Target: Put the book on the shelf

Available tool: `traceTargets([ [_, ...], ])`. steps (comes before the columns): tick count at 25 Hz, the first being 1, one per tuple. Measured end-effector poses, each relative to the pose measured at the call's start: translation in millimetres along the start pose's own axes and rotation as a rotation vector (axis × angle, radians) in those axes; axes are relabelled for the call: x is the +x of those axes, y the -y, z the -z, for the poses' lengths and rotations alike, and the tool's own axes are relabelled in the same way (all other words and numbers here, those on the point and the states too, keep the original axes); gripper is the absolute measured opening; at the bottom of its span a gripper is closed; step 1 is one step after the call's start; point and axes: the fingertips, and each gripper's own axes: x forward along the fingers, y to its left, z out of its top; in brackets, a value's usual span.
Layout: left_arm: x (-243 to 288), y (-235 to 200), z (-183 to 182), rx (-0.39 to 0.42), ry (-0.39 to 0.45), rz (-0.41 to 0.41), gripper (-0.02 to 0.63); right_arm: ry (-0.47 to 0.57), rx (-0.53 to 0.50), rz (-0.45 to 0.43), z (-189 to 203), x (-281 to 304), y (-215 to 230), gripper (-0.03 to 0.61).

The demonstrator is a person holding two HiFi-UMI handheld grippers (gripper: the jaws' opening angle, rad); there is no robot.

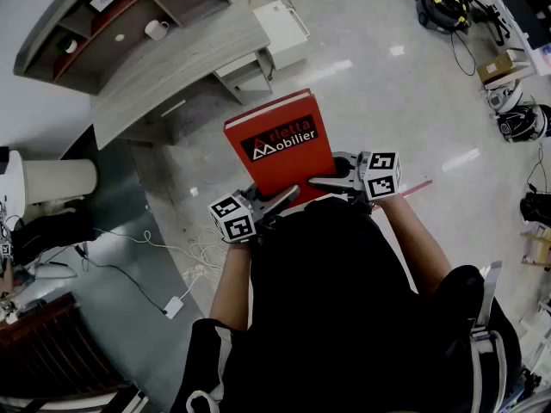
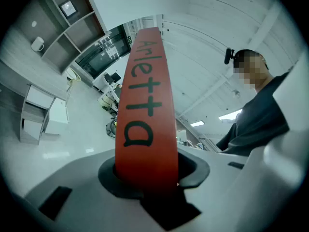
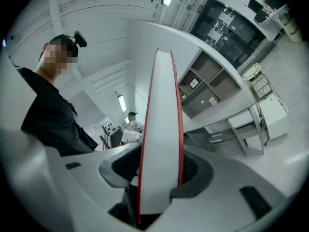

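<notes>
Below your head camera, the red book (image 1: 280, 144) lies cover up over the floor (image 1: 387, 101), carried between both tools; the left hand-held gripper (image 1: 288, 196) takes its near left edge and the right hand-held gripper (image 1: 331, 172) takes its near right edge; the shelf (image 1: 129, 24) stands at the upper left, well apart from the book, with a white mug (image 1: 157, 29) in one compartment; a grey tabletop (image 1: 172, 67) runs just in front of the shelf.

Left gripper view: the left hand-held gripper (image 2: 147, 178) is pinching the book (image 2: 145, 105) by its spine; both jaws press on the red spine, whose black lettering runs up away from you; the shelf (image 2: 63, 28) and mug (image 2: 37, 43) show at the upper left.

Right gripper view: the right hand-held gripper (image 3: 157, 178) is pinching the book (image 3: 161, 129) at its open edge; white pages show between two thin red covers, and both jaws bear on those covers; the shelf (image 3: 207, 86) stands beyond, to the right of the book, with the mug (image 3: 213, 100) in a lower compartment.
</notes>
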Motion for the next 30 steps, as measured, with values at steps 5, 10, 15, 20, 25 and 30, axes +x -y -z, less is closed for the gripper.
traceTargets([
  [5, 4, 2, 6, 0.008, -0.003, 0.001, 0.163, -0.011, -0.013, -0.003, 5, -5, -1, 0.187],
  [10, 7, 5, 11, 0.024, -0.012, -0.020, 0.163, -0.040, -0.019, 0.003, 13, -9, -1, 0.202],
  [15, 4, 3, 11, 0.049, -0.021, -0.066, 0.164, -0.044, 0.002, -0.015, 16, -4, 3, 0.210],
  [20, -13, -7, 6, 0.047, -0.004, -0.091, 0.163, -0.062, 0.000, -0.023, 15, 17, 8, 0.219],
  [25, -31, -34, -10, 0.012, 0.039, -0.089, 0.163, -0.089, -0.025, 0.003, 3, 47, 27, 0.232],
  [30, -35, -58, -41, 0.025, 0.035, -0.060, 0.163, -0.093, -0.029, 0.056, -21, 66, 50, 0.239],
])
